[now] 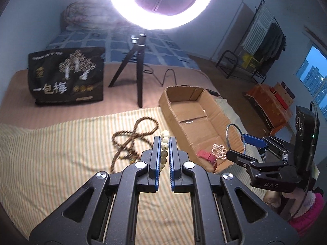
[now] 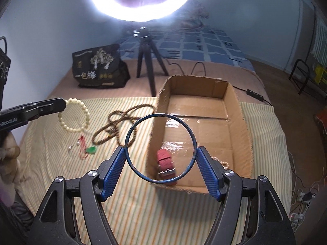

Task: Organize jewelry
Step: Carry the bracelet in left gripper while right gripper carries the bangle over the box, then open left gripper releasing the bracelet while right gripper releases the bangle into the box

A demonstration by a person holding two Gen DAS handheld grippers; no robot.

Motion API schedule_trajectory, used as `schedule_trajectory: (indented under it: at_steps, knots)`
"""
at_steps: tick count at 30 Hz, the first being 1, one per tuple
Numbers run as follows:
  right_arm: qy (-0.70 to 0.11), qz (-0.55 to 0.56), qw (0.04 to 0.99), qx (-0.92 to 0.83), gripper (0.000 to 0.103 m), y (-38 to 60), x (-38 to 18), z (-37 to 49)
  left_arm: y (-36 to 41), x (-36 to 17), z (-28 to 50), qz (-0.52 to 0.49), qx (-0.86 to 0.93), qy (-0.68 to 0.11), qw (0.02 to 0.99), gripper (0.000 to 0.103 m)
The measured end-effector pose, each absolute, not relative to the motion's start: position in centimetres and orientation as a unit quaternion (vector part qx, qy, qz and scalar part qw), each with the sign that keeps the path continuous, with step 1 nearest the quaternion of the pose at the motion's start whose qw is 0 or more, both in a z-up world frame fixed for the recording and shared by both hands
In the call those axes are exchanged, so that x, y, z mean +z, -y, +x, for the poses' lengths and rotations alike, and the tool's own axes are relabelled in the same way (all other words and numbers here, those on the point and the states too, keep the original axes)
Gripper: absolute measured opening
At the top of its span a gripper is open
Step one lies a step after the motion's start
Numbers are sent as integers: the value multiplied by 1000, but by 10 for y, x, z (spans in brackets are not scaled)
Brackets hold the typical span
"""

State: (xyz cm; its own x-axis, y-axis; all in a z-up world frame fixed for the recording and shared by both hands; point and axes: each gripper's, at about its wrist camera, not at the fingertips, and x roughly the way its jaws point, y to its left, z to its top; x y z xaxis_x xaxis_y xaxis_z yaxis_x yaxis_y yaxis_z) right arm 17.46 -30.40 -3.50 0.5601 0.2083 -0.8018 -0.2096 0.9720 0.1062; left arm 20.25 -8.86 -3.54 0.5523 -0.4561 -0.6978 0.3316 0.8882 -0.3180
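Bracelet (image 1: 164, 151) beads sit half hidden between the pinching left fingers (image 1: 157, 153); right fingers (image 2: 114, 163) clamp a bangle (image 2: 160, 148) masking the blurred red item (image 2: 166, 162) inside the box (image 2: 239, 122).

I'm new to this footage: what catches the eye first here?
The glaring ring light at the top on its tripod. Below it, the right gripper spans a thin blue bangle before the cardboard box, while the left gripper pinches a cream bead bracelet above the striped cloth.
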Motion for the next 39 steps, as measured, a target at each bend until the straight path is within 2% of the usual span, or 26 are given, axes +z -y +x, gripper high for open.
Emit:
schedule_trajectory:
  at_steps: [20, 30, 39]
  knots:
    - [-478, 30, 876, 50, 71, 362, -68, 223, 193, -50, 274, -55, -257, -411, 873, 5]
    - [-489, 30, 871, 47, 71, 364, -82, 233, 215, -76, 291, -48, -253, -436, 862, 5]
    - [-494, 45, 867, 49, 71, 365, -86, 236, 220, -75, 288, -31, -250, -439, 862, 5]
